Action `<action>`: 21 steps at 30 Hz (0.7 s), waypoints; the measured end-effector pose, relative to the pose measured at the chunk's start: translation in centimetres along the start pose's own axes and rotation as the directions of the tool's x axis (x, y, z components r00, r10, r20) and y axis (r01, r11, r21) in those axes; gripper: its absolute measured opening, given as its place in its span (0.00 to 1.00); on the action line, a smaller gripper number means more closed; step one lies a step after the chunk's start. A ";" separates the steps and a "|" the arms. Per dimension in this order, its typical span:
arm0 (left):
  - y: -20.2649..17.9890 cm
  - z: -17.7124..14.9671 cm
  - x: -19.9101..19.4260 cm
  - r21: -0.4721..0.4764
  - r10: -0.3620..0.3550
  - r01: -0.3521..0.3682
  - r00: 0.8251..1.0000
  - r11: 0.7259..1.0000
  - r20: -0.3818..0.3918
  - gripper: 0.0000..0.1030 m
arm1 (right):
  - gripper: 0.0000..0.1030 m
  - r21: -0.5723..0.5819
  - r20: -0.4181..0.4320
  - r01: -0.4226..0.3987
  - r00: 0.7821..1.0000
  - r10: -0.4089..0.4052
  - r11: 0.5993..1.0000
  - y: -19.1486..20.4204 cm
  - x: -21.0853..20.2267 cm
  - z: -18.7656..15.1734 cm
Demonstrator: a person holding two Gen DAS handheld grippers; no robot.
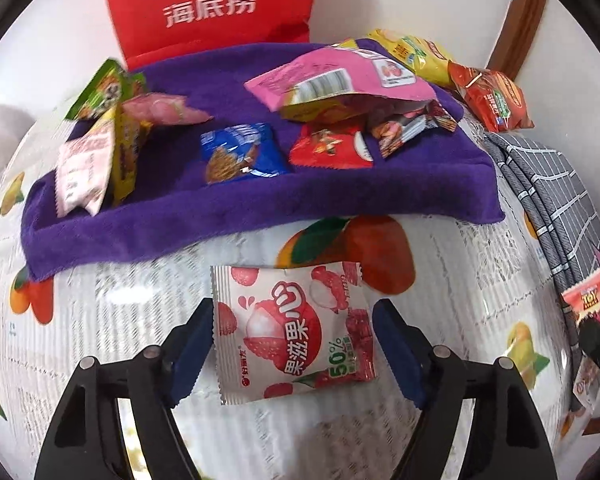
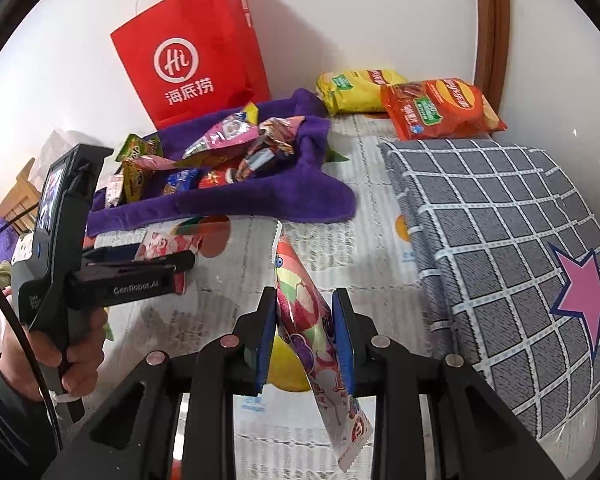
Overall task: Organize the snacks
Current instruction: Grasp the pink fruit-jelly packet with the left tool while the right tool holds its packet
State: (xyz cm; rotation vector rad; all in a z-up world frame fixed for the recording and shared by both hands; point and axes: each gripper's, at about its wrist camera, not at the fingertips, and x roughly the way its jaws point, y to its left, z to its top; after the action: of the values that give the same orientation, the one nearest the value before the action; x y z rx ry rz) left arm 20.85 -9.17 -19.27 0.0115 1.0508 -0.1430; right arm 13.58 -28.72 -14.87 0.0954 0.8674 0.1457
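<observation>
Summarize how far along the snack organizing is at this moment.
Partly done. Many small packets already sit on the purple towel. In hand: the right tongs are shut on a cartoon-printed packet, and the left tongs straddle the lychee gummy packet, right pad clear of it. Left: the yellow chip bag and red chip bag lie off the towel.

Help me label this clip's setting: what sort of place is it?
Probably a home room. A fruit-print tablecloth covers the table, a folded checked cloth lies beside a purple towel, and a red shopping bag leans against a plain wall.
</observation>
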 end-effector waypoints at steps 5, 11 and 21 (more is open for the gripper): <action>1.7 -0.8 -0.9 -0.032 -0.025 0.025 1.000 0.999 -0.011 0.57 | 0.27 -0.019 0.004 -0.014 1.000 0.014 1.000 1.5 -0.4 -0.2; 2.7 -1.9 -2.0 -0.030 -0.052 0.052 0.999 0.998 -0.002 0.44 | 0.27 -0.032 0.003 -0.017 1.000 0.017 0.999 2.7 -0.9 -0.3; 5.2 -3.4 -4.1 -0.050 -0.084 0.084 0.996 0.995 -0.002 0.33 | 0.27 -0.058 0.003 -0.005 1.000 0.005 0.998 4.2 -1.6 -0.5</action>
State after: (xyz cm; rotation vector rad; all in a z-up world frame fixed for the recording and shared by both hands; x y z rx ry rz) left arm 16.54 -3.34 -17.77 -0.0770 1.0593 -0.1930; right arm 11.79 -24.80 -13.38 0.0433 0.8589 0.1752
